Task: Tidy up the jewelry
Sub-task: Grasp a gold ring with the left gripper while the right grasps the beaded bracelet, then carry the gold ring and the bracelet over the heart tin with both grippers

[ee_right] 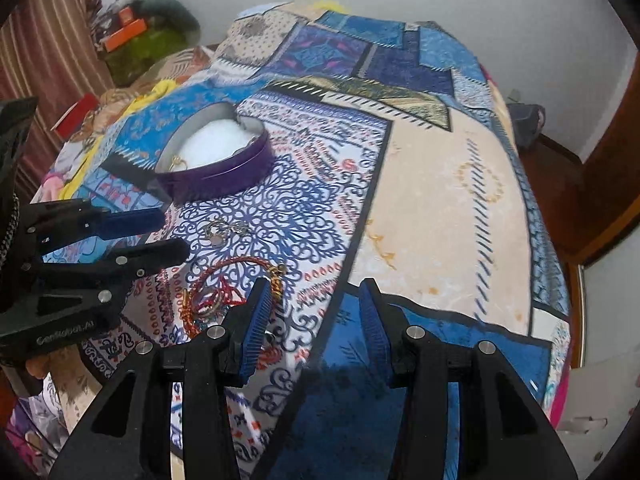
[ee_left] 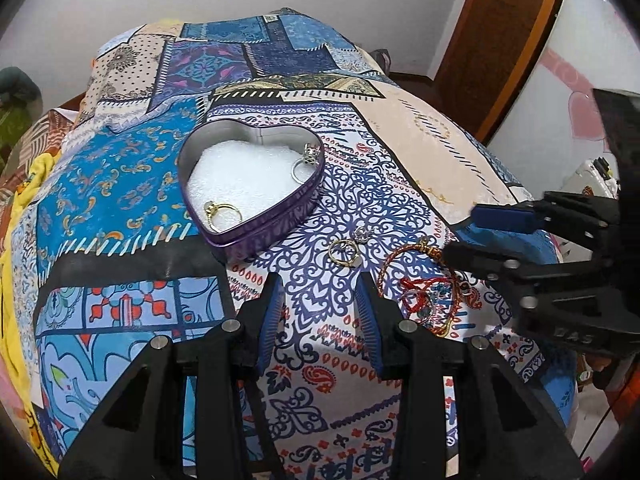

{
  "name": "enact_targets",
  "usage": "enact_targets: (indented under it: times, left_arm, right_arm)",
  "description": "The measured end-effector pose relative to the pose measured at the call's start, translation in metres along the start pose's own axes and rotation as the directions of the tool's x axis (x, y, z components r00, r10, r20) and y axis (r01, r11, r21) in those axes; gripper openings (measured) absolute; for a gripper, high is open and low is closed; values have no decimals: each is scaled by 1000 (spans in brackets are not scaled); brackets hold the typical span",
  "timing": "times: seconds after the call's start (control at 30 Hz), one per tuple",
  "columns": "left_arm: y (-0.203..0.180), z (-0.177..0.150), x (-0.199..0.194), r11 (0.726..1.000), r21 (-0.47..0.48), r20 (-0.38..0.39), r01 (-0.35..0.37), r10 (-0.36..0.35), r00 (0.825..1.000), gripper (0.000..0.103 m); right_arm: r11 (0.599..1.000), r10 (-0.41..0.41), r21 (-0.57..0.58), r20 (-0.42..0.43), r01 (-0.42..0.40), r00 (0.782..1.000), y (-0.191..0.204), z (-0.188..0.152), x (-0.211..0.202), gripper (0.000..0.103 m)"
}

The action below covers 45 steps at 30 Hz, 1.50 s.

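A purple heart-shaped tin [ee_left: 276, 220] with white foam lining sits on the patterned bedspread; it also shows in the right wrist view [ee_right: 224, 172]. Inside lie a gold ring [ee_left: 222, 212] and a silver ring [ee_left: 306, 162]. On the cloth beside the tin lie a gold ring [ee_left: 343, 251] and a small silver ring [ee_left: 362, 234], seen together in the right wrist view [ee_right: 220, 230]. A tangle of red and gold bracelets [ee_left: 424, 284] lies to the right, and shows in the right wrist view [ee_right: 228, 292]. My left gripper [ee_left: 320, 284] is open and empty, just short of the loose rings. My right gripper [ee_right: 316, 292] is open and empty beside the bracelets.
The patchwork bedspread [ee_left: 420, 148] covers a bed. A wooden door frame [ee_left: 500, 40] stands at the right. Clutter and a green cloth [ee_right: 148, 44] sit at the far left by a striped curtain [ee_right: 52, 52]. The bed edge drops off at the right [ee_right: 560, 280].
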<state>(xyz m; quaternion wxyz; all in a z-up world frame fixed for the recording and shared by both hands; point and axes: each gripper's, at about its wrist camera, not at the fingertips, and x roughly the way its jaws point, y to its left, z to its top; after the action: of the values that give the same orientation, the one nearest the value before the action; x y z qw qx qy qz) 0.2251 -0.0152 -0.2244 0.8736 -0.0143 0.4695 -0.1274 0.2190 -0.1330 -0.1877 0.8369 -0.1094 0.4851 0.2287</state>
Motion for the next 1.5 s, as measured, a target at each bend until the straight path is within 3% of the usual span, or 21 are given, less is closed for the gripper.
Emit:
enact_targets:
  times: [0.23,0.3,0.43,0.83,0.97,1.27,1.33,1.4,1.5]
  left_arm:
    - [2,-1,6,1000,12,-8,12,-12,1000,37]
    - [4,-3,7,1000,4,-10,13,-13,1000,37]
    - [9,-7,7,1000,-18,-9,15,-15,1000,37]
    - [1,-5,0,1000,11,0,20,-20,1000,37]
    - [-8,-1,5,999,42,-3,26,-26,1000,37]
    - [-16,14,25,997,73,1,-6,6,1000,37]
    - [-17,14,27,997,78,5,-9,9,1000,34]
    - [-17,14,28,996,83,6,-12,12,1000,20]
    - [-17,13,27,996,86,6,-11,10,1000,19]
  right_arm:
    - [997,24,-70,-39,-27,999,8,3,17,41]
    - [995,33,-89,-35,-36,999,10,5,19,34]
    - [992,34,-122,-28,-37,999,17,6,21,10]
    - [998,28,-56,62,-24,998,4,12,-10,10]
    - [999,-11,-31,98,14,995,-6,15,-22,10]
    - [999,-40,17,100,39,994,-26,10,-22,10]
    - [999,-37,20,99,35,994,-28,9,-21,10]
    - [999,-36,23,101,33,994,-29,9,-21,10]
    - [999,-31,24,102,28,994,-29,9,-20,10]
